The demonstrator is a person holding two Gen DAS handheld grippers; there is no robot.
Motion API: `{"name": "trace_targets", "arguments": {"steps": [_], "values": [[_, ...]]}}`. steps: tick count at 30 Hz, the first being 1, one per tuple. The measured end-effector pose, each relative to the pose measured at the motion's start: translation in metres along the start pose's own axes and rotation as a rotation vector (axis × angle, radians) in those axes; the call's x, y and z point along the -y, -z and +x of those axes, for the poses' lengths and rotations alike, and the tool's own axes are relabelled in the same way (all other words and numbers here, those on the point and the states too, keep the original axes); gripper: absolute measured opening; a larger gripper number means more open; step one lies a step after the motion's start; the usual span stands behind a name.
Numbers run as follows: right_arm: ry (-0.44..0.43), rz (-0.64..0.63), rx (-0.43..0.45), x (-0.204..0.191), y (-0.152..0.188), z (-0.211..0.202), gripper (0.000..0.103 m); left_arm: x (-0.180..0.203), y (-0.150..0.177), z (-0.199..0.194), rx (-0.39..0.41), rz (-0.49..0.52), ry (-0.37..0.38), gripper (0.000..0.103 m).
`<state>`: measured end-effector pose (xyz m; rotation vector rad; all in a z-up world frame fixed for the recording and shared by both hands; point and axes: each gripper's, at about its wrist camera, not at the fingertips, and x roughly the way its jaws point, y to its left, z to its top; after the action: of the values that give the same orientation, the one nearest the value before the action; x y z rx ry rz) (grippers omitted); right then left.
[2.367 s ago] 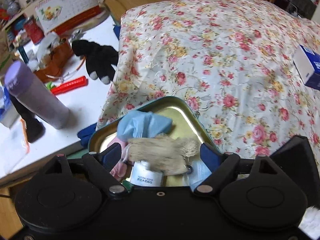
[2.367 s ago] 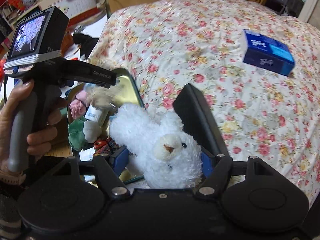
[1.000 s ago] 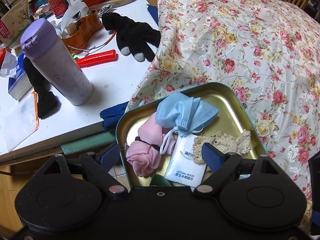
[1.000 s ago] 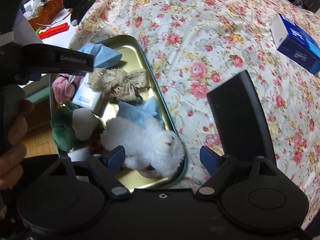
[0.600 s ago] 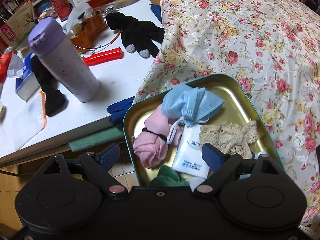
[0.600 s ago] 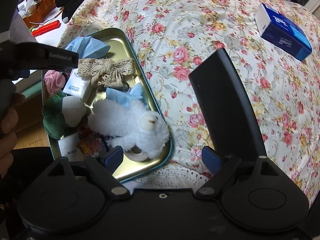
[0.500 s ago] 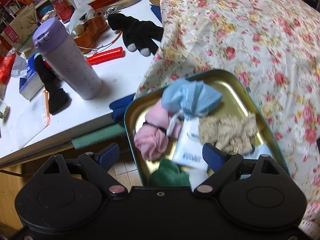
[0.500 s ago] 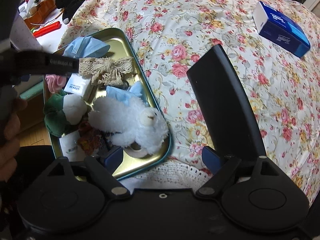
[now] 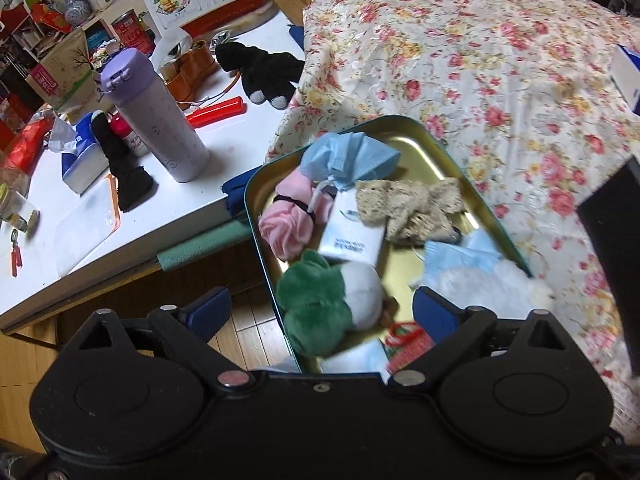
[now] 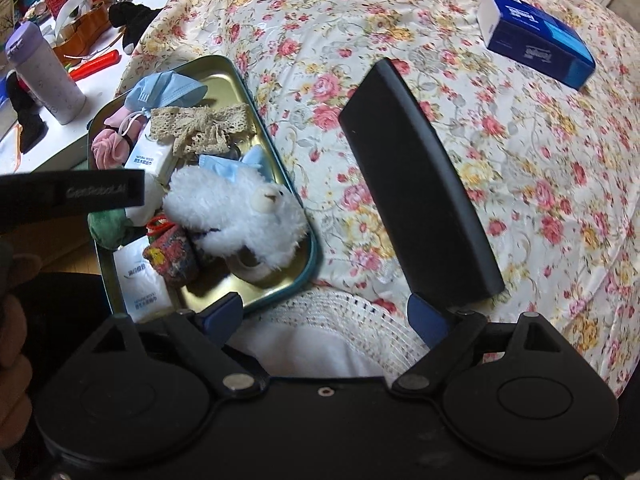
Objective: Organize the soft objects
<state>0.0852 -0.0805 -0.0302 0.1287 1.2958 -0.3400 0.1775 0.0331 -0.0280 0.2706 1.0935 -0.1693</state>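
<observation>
A green tin tray (image 9: 404, 122) (image 10: 216, 62) lies on the flowered bedspread and holds soft things: a blue face mask (image 9: 352, 154), a pink cloth (image 9: 286, 224), a lace bow (image 9: 412, 206) (image 10: 204, 126), a tissue pack (image 9: 352, 236), a green and white plush (image 9: 320, 308) and a white plush bear (image 10: 240, 212). My left gripper (image 9: 322, 306) is open and empty above the tray's near end. My right gripper (image 10: 326, 314) is open and empty, just in front of the tray over a white knitted hat (image 10: 340, 320).
A black tray lid (image 10: 416, 196) lies right of the tray. A blue tissue box (image 10: 532, 40) sits further back on the bed. The white table (image 9: 100, 216) at left holds a purple bottle (image 9: 154, 114), black gloves (image 9: 260, 66), a red tool (image 9: 216, 108) and clutter.
Both grippers let go of their soft toys into the tray and opened. Both have since pulled back and up, away from the tray.
</observation>
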Motion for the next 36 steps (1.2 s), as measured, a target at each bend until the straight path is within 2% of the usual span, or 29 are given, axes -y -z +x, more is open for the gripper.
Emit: {"name": "trace_targets", "arguments": {"steps": [20,36], "values": [[0.0,0.07,0.036,0.061,0.048,-0.02,0.091,0.035,0.058,-0.06,-0.001,0.037,0.001,0.095],[0.013,0.063,0.09,0.07,0.068,-0.039,0.092,0.042,0.087,-0.082,-0.011,0.028,-0.003,0.095]]}}
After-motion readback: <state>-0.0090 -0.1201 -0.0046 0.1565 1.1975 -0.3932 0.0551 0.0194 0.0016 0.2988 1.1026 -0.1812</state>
